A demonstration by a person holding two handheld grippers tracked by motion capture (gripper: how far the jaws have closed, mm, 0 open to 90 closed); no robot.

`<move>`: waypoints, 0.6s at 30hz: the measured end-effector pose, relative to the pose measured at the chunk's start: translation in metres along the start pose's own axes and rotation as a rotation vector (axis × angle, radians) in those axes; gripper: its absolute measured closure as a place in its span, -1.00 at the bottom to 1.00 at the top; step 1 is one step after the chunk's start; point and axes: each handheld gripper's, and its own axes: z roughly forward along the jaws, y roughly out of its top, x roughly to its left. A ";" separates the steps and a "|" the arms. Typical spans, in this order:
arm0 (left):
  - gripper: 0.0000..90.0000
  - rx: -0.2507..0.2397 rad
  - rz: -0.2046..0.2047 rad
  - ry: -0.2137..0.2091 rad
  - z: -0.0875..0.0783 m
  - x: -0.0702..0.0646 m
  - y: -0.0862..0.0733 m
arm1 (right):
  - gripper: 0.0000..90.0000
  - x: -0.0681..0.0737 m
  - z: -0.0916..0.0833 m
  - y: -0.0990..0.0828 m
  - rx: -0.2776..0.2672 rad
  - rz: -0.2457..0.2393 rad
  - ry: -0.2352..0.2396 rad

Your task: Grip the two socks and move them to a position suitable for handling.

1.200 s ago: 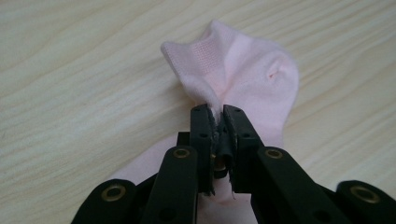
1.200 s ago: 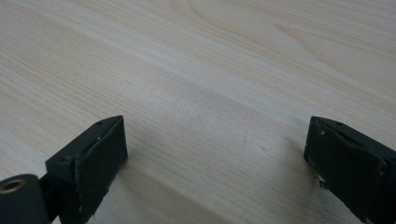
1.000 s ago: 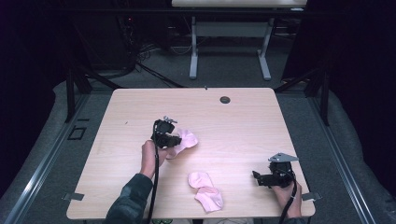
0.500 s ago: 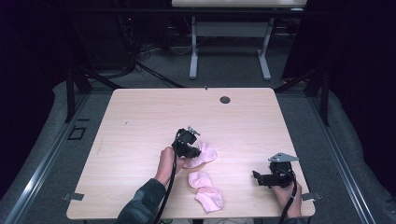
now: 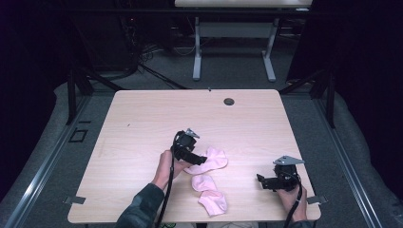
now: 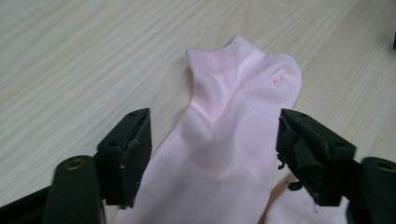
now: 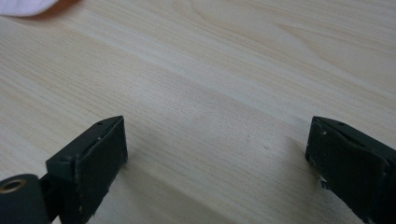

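Note:
A pale pink sock (image 5: 212, 160) lies flat on the wooden table (image 5: 142, 118). My left gripper (image 5: 198, 158) is at its left end. In the left gripper view the sock (image 6: 224, 135) runs between the jaws of the left gripper (image 6: 215, 121). The jaws have just been opening and their pads stand clear of the cloth. A second pink sock (image 5: 212, 194) lies just in front of the first, and its edge (image 6: 289, 210) shows under the right-hand jaw. My right gripper (image 5: 263, 181) rests open near the front right corner, over bare wood (image 7: 217, 140).
A dark round grommet (image 5: 229, 101) sits near the table's far edge. Beyond the table stand the white legs of another desk (image 5: 197, 52) and cables on the floor. A corner of pink cloth (image 7: 23, 5) shows at the top left of the right gripper view.
My left gripper carried the first sock to the right and nearer the person, set it down beside the second sock, and opened. The right gripper stayed put.

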 end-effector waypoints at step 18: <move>-0.69 0.061 -0.108 -0.001 -0.033 -0.018 -0.054 | -1.00 0.078 -0.040 0.016 0.053 0.024 0.232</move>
